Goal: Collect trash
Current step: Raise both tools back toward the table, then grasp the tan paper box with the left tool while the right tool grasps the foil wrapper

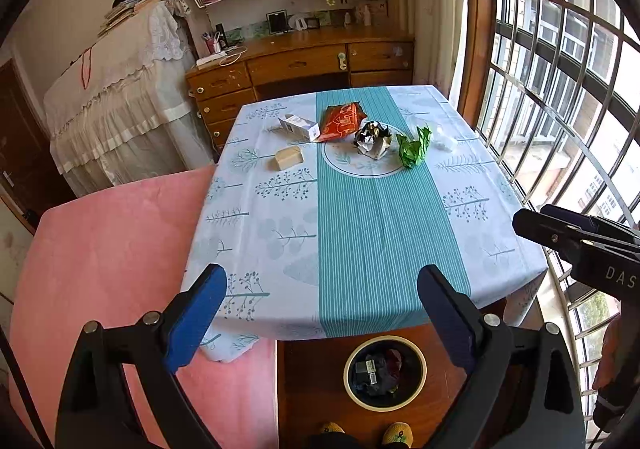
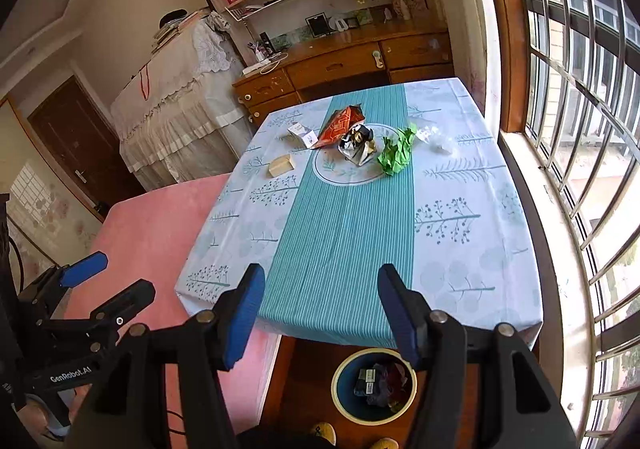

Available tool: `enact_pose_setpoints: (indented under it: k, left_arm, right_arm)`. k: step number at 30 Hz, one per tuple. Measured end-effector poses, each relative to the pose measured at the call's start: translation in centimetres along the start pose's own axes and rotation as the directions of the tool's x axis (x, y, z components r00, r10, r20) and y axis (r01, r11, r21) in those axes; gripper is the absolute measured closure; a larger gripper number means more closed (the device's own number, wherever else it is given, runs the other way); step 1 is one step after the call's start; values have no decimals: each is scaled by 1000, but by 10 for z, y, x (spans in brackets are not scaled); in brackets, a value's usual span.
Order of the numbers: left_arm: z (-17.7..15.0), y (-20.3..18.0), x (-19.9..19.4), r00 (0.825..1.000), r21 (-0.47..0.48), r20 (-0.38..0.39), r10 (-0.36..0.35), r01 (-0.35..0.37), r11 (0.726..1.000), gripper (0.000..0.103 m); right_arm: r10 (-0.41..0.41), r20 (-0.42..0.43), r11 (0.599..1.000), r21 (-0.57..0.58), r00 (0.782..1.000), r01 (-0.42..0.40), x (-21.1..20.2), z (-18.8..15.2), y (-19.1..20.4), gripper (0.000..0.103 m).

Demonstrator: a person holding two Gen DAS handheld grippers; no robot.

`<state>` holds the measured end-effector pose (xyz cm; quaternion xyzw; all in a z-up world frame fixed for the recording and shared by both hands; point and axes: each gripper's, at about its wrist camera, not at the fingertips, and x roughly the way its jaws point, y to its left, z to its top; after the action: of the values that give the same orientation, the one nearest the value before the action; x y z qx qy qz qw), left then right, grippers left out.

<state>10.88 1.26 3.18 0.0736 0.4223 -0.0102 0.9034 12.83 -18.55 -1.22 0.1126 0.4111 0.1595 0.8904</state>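
Note:
Trash lies at the far half of the clothed table (image 1: 360,233): a white carton (image 1: 299,127), an orange wrapper (image 1: 341,121), a crumpled black-and-white wrapper (image 1: 372,139), a green wrapper (image 1: 414,148), clear plastic (image 1: 444,139) and a beige block (image 1: 289,158). The same pieces show in the right wrist view: carton (image 2: 303,134), orange wrapper (image 2: 340,123), green wrapper (image 2: 397,153), beige block (image 2: 281,165). A round bin (image 1: 385,372) (image 2: 374,385) with trash inside stands on the floor below the near table edge. My left gripper (image 1: 322,317) and right gripper (image 2: 322,313) hang open and empty above that edge.
A pink bed (image 1: 120,249) adjoins the table on the left. A barred window (image 1: 568,97) runs along the right. A wooden desk (image 1: 300,61) with shelves stands behind the table, a lace-covered cabinet (image 1: 120,97) to its left. A person's feet (image 1: 362,431) show by the bin.

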Motion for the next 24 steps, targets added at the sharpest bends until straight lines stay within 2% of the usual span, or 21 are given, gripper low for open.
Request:
enact_pose_setpoints:
  k: [7,14,20,24]
  left_arm:
    - [33,23,36,1000,-23,-15,15,-15,1000,8]
    - [81,70,123,996,-55,-86,-39,34,998,8]
    - [129,118,223,976,-61,-198,-92,81,995,8]
    - [156,145,286,952,-95,-264,-156,135,986,8]
  right_arm:
    - [17,12,999,-28,1000,-17,33,38,10,44]
    - [-6,-25,1000,-5,1000,6,102,77,20,44]
    - [-39,-92,996,70,995,46,177,109,21,44]
    - [-60,-130,991,112,990,75,223,122,20,44]
